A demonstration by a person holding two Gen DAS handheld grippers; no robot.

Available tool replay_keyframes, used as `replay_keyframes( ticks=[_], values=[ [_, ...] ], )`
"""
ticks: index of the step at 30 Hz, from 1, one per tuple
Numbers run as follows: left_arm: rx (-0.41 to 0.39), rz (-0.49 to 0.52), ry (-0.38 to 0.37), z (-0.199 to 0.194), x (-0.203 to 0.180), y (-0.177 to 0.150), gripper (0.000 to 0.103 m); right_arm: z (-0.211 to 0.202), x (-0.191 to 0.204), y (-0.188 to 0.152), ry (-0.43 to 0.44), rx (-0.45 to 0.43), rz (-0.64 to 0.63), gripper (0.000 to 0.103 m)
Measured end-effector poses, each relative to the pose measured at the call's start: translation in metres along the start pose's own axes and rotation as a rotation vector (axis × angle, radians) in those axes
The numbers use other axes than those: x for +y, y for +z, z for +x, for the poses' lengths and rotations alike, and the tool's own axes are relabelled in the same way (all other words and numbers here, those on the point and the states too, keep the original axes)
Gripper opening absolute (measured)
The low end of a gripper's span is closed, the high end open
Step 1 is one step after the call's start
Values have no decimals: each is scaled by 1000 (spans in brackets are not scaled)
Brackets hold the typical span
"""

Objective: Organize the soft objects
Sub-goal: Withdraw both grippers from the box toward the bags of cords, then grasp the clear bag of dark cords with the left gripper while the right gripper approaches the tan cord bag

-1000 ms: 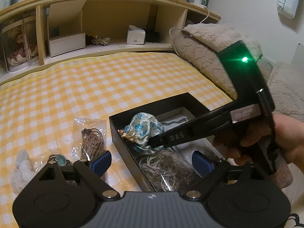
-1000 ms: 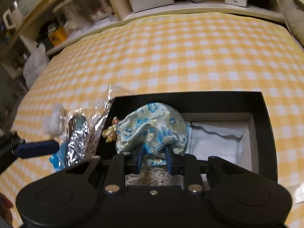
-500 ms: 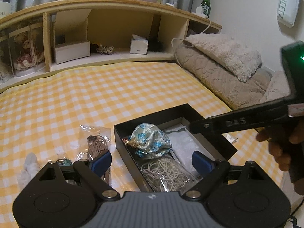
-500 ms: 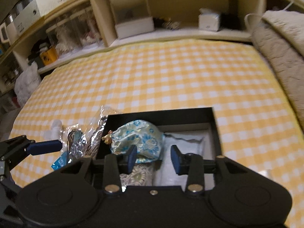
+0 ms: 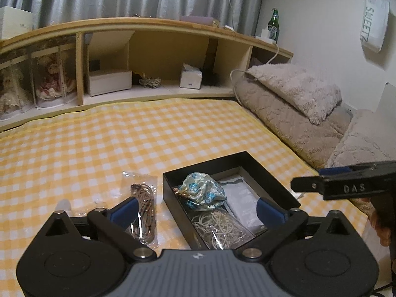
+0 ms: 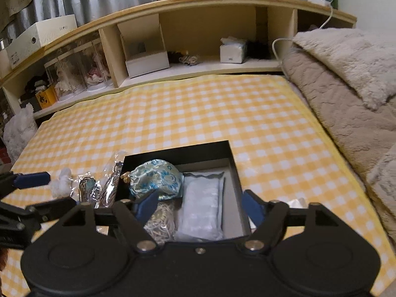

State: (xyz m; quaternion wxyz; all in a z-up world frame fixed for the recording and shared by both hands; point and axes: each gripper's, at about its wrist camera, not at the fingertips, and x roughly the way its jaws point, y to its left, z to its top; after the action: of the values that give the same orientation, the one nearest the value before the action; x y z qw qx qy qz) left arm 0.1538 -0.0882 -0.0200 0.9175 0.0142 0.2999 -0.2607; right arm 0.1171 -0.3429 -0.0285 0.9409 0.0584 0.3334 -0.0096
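Note:
A black box (image 5: 266,175) (image 6: 178,152) sits on the yellow checked cloth. In it lie a blue floral pouch (image 5: 203,193) (image 6: 156,179), a clear bag of beige cords (image 5: 217,229) (image 6: 159,220) and a white packet (image 5: 243,198) (image 6: 201,203). Left of the box lie a bag of brown cord (image 5: 144,210), a silvery bag (image 6: 87,190) and white fluff (image 6: 60,180). My left gripper (image 5: 195,209) is open and empty, above the box's near edge. My right gripper (image 6: 200,206) is open and empty, raised over the box.
A wooden headboard shelf (image 5: 158,91) at the back holds boxes (image 5: 109,81), a tissue box (image 5: 190,78) and dolls in clear cases (image 5: 52,84). Grey fluffy pillows and a blanket (image 5: 297,104) (image 6: 346,74) line the right side.
My right gripper let go of the blue pouch in the box, opened, and drew back up to the right. Both cameras have risen.

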Motion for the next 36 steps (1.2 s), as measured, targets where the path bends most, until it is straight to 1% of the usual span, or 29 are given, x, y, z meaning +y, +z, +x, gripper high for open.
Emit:
replay_keyframes(
  ticks=[2, 4, 5, 7, 11, 14, 17, 22, 25, 29, 33, 36],
  values=[
    [-11, -3, 3, -7, 1, -1, 103, -8, 2, -4, -15, -14, -7, 86],
    [-18, -7, -1, -14, 2, -2, 103, -17, 5, -9, -25, -34, -23, 93],
    [-20, -8, -8, -17, 3, -3, 103, -20, 7, -11, -24, -44, -27, 99],
    [-23, -6, -12, -23, 3, -4, 103, -30, 9, -15, -23, -75, -21, 102],
    [-39, 15, 4, -36, 3, -8, 103, -44, 12, -20, -30, -105, 7, 103],
    [-45, 12, 8, -42, 7, -9, 103, -49, 16, -24, -48, -118, 10, 103],
    [-62, -12, 22, -49, 18, -7, 103, -51, 21, -26, -60, -136, 16, 103],
    [-91, -58, 65, -58, 42, -3, 103, -46, 34, -29, -46, -146, 2, 103],
    [-96, -78, 102, -61, 55, -2, 103, -41, 48, -31, -21, -149, -14, 103],
    [-86, -111, 119, -62, 72, -1, 103, -32, 70, -34, 20, -152, -50, 103],
    [-75, -134, 144, -61, 84, 0, 103, -22, 96, -40, 93, -158, -109, 103],
    [-75, -183, 149, -58, 95, 0, 103, -14, 118, -45, 136, -165, -160, 102]
  ],
)
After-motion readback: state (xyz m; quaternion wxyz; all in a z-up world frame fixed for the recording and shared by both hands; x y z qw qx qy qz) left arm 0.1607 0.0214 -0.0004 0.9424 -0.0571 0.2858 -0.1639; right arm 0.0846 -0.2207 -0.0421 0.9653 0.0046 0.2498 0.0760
